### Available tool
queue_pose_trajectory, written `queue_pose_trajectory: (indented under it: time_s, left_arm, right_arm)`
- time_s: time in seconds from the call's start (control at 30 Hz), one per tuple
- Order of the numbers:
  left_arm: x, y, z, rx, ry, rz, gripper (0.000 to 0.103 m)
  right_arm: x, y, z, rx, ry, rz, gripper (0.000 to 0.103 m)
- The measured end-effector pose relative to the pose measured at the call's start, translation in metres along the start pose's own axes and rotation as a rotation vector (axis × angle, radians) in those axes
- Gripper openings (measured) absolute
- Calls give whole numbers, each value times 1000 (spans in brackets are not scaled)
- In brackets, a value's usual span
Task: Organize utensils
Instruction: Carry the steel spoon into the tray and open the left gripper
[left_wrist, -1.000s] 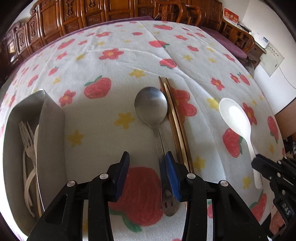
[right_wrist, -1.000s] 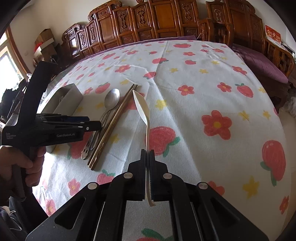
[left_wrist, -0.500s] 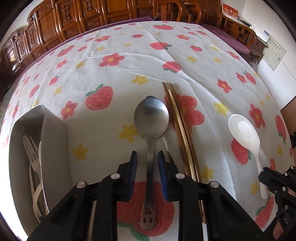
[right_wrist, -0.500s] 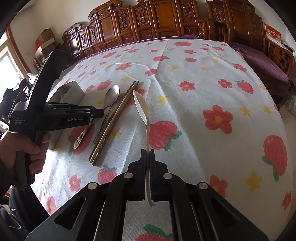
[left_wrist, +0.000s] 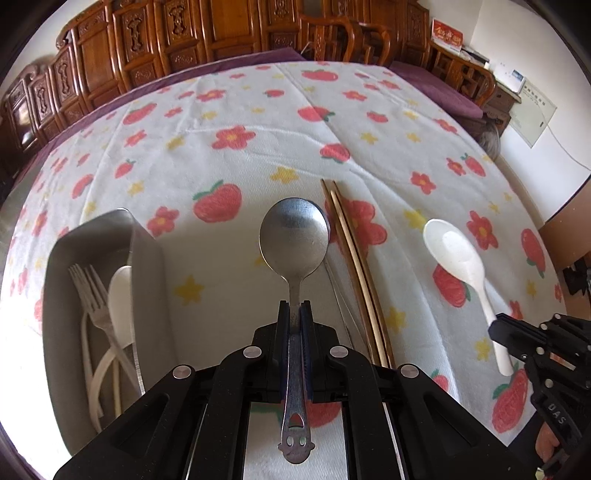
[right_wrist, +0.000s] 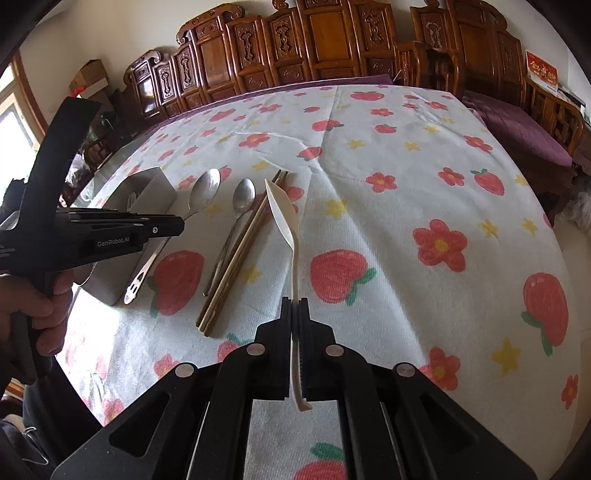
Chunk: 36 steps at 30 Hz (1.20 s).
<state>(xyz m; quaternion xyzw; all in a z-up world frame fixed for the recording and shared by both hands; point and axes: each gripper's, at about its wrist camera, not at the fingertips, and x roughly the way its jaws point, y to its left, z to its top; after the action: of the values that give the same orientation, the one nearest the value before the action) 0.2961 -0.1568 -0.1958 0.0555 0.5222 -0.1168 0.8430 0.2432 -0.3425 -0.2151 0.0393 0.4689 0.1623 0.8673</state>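
My left gripper (left_wrist: 294, 314) is shut on the handle of a steel spoon (left_wrist: 294, 236) and holds it lifted above the table; it also shows in the right wrist view (right_wrist: 204, 191). My right gripper (right_wrist: 294, 306) is shut on the handle of a white plastic spoon (right_wrist: 282, 212), held above the cloth; it shows in the left wrist view (left_wrist: 455, 254) too. A metal utensil tray (left_wrist: 146, 258) at the left holds forks (left_wrist: 90, 291) and a white spoon (left_wrist: 120, 295). A second steel spoon (right_wrist: 243, 195) and a pair of chopsticks (right_wrist: 240, 247) lie on the cloth.
The table wears a white cloth with strawberries and flowers (right_wrist: 406, 221). Carved wooden chairs (right_wrist: 332, 40) line the far edge. A purple cushioned bench (right_wrist: 517, 125) stands at the right. The person's left hand (right_wrist: 40, 310) holds the left gripper's grip.
My left gripper has closed on the steel spoon's handle and lifted it off the cloth, towards the tray. A second steel spoon now shows beside the chopsticks. My right gripper has kept hold of the white spoon.
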Motion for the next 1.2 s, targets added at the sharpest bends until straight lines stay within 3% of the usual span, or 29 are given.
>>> queue_pose_trajectory:
  time_s: [0.7, 1.2]
  left_arm:
    - [-100, 70, -11, -57, -180, -49, 5]
    - [-95, 130, -31, -129, -163, -17, 5]
  right_arm:
    - [4, 77, 33, -44, -33, 44, 4]
    - [9, 110, 39, -73, -27, 72, 4]
